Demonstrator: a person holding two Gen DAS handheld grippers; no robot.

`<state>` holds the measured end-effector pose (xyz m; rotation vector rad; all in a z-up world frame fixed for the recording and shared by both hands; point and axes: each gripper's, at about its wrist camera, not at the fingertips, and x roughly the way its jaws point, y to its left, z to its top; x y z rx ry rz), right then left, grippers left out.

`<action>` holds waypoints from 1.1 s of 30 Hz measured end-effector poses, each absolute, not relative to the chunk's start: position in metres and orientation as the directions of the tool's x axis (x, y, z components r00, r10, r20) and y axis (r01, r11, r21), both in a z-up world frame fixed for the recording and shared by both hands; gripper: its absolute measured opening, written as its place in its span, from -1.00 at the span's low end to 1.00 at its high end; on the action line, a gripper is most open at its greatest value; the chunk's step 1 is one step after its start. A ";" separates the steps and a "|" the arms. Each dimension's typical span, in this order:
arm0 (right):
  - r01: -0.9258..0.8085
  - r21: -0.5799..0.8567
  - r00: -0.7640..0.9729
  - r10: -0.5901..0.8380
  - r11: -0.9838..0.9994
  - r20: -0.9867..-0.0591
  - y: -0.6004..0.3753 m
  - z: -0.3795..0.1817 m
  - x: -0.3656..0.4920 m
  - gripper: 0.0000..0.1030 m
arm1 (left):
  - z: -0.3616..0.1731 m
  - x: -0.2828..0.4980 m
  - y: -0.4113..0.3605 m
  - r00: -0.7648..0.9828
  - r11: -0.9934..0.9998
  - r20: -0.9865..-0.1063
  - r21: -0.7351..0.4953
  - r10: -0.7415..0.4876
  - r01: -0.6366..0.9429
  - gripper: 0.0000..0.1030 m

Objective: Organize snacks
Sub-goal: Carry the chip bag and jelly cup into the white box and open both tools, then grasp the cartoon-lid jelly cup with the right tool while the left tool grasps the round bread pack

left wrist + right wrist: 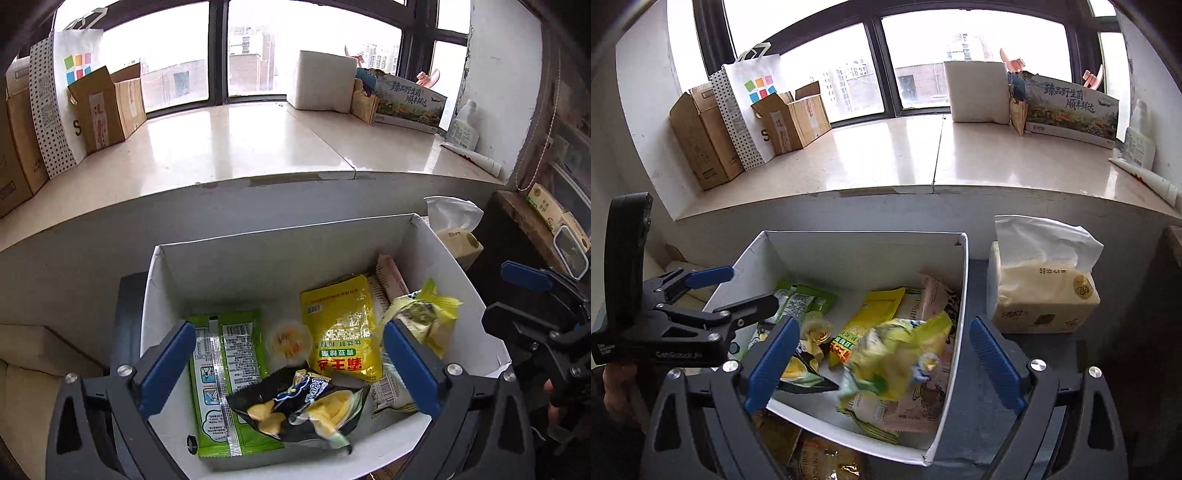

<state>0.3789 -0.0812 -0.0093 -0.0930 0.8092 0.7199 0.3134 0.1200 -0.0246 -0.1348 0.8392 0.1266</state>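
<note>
A white open box (258,258) (871,254) holds several snack packs. Inside lie a green pack (229,369), a yellow pack (343,325), a small jelly cup (288,339), a black pack with yellow fruit (299,406) and a yellow-green bag (424,317) (897,354). My left gripper (291,373) hangs open over the box, above the black pack, holding nothing. My right gripper (882,362) is open over the box's right part, above the yellow-green bag, which looks blurred and loose. The left gripper also shows in the right wrist view (738,291).
A tissue pack (1041,291) stands right of the box. A wide window ledge (240,140) behind carries cardboard boxes (701,140), a white paper bag (750,107), a white block (979,92) and a printed carton (1071,107). More snack packs (820,458) lie before the box.
</note>
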 end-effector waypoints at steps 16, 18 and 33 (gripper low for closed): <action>-0.606 0.282 0.491 0.628 0.744 -0.604 -0.132 0.013 0.335 1.00 | 0.016 0.245 0.119 0.719 0.977 -0.692 -0.094 0.073 -0.189 1.00; -0.652 0.288 0.459 0.668 0.701 -0.585 -0.140 0.016 0.311 1.00 | 0.026 0.217 0.113 0.741 0.977 -0.667 -0.097 0.077 -0.190 1.00; -0.660 0.234 0.348 0.567 0.714 -0.747 -0.194 -0.105 0.156 1.00 | -0.035 0.038 0.054 0.729 0.956 -0.684 -0.211 0.003 -0.202 1.00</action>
